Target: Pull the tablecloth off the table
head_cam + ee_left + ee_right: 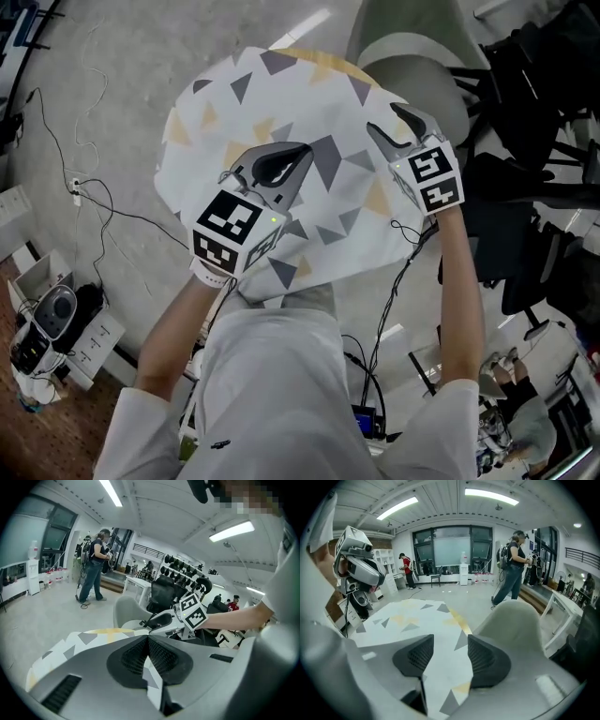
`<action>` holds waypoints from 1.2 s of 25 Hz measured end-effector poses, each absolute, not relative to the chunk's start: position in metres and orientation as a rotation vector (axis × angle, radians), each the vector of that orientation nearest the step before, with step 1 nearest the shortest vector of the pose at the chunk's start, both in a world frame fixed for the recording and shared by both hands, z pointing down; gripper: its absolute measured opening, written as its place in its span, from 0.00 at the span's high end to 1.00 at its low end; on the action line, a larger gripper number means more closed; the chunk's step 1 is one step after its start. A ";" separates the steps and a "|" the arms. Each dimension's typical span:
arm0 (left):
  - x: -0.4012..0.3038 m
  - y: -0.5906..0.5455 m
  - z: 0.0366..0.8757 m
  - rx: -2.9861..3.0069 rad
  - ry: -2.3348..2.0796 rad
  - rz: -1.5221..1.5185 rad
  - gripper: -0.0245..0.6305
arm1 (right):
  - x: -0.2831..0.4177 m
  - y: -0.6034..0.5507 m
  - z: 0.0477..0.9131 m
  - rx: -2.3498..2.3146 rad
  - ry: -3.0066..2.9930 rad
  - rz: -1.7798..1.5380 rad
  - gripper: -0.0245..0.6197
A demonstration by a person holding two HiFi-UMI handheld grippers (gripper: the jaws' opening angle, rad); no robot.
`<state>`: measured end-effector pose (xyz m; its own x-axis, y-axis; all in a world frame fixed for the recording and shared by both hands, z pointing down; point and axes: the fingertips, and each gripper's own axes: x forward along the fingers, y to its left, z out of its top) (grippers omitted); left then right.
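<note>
- Between the fingers of the left gripper [148,637]: a fold of the white fabric tablecloth [61,646] printed with grey and yellow triangles. The jaws are fully together on it, and the pads [136,656] meet along the fold.
- Beyond the left fingertips: the cloth spreads over the round wooden table [319,58]. A bare yellow strip of tabletop shows past the cloth's far edge.
- Behind the left fingers, toward the person: the cloth's near edge hangs off the table.
- Right gripper [450,639]: jaws wide apart, holding nothing.
- Between and below the right fingers: the same tablecloth, close to its edge. Neither of the pads [483,660] presses on it. I cannot tell whether the tips touch it.
- Just beyond the right fingertips: a pale grey-green moulded chair [515,616], beside the table.
- Well beyond both sets of fingers: a standing person with a backpack [513,569], on the grey floor [122,84].
</note>
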<state>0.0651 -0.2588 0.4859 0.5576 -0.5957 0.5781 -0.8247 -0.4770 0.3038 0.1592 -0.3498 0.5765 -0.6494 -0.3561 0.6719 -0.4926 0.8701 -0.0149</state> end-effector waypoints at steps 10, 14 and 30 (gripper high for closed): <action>0.071 -0.294 0.531 2.242 -1.089 0.603 0.95 | 0.162 -0.395 0.647 0.428 -2.223 0.283 0.52; 0.068 -0.300 0.545 2.237 -1.078 0.633 0.95 | 0.164 -0.400 0.672 0.294 -2.126 0.282 0.49; 0.062 -0.298 0.549 2.239 -1.069 0.667 0.95 | 0.167 -0.395 0.671 0.210 -1.931 0.114 0.77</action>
<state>0.0620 -0.2979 0.5492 0.5576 -0.5267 0.6416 -0.8078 -0.5221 0.2735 0.1674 -0.3954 0.6713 -0.3504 -0.0918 0.9321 -0.2008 0.9794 0.0210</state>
